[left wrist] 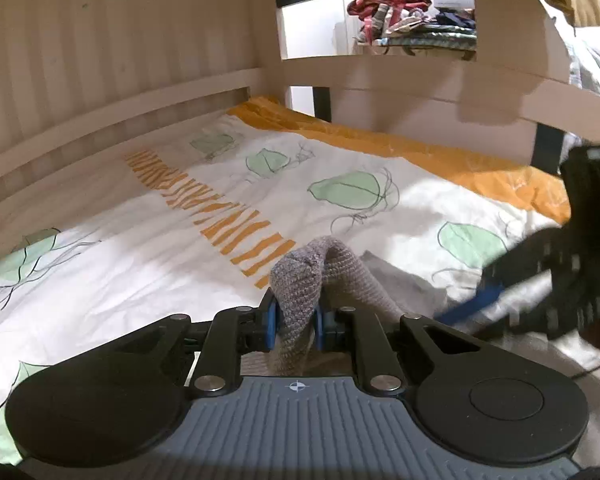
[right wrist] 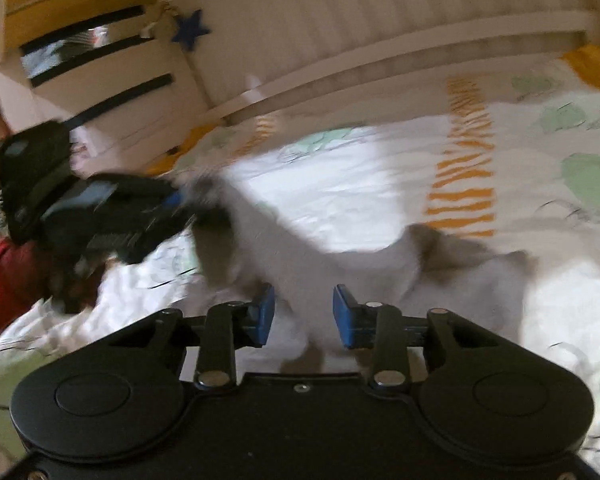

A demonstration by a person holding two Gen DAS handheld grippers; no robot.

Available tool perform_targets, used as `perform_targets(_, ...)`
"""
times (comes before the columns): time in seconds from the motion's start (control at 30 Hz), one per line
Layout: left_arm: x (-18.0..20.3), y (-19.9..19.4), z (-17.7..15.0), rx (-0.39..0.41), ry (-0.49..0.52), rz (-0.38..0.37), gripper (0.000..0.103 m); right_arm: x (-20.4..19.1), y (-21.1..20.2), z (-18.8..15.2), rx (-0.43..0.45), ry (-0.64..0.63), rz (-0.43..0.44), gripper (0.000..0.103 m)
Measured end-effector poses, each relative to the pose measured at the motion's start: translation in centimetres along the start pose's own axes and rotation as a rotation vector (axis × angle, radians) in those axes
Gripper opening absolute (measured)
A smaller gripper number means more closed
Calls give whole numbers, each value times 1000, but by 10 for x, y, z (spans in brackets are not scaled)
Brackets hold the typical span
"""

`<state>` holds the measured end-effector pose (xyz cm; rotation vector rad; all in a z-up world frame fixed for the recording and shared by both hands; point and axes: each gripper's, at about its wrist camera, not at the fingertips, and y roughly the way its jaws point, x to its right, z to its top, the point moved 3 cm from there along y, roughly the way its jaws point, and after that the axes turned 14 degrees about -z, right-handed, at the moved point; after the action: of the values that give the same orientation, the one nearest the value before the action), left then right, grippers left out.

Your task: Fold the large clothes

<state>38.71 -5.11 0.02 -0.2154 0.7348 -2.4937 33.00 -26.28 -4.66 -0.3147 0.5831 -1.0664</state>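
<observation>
In the left wrist view, the left gripper [left wrist: 294, 320] was clamped on a fold of the grey knitted garment [left wrist: 328, 264], lifted above the bedsheet [left wrist: 140, 272], probably to carry this edge over. In the right wrist view, the right gripper [right wrist: 303, 312] had its jaws apart around the blurred cloth, not pressing, so it seemed released.

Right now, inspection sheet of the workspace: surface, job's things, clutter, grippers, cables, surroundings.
Surface: bed with white duvet cover printed with green leaves and orange stripes, orange border at the far edge.
Job's things: grey knitted garment, one fold raised off the bed, the rest lying on the cover.
Clutter: nothing seen on the bed.
Grippers: left gripper shut on the garment fold; right gripper open, blue pads apart, grey cloth between them but not pinched.
Cables: thin dark cable at the right gripper.
Surroundings: white slatted bed frame; pile of colourful clothes behind the headboard opening.
</observation>
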Motion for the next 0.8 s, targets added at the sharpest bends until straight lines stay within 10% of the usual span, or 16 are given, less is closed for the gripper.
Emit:
perform_targets(0.33,-2,-9,-6,14,-6,-14,17,-51,94,-16,-145,-150,24,44)
perform_targets(0.6,17,-25,-35,37,51,-99,17,-9,105,-6,-93,-328,-406,39)
perform_targets(0.8,51,0,-94,-105,90,-174,19,33,78,-17,-134,-289,-528,40)
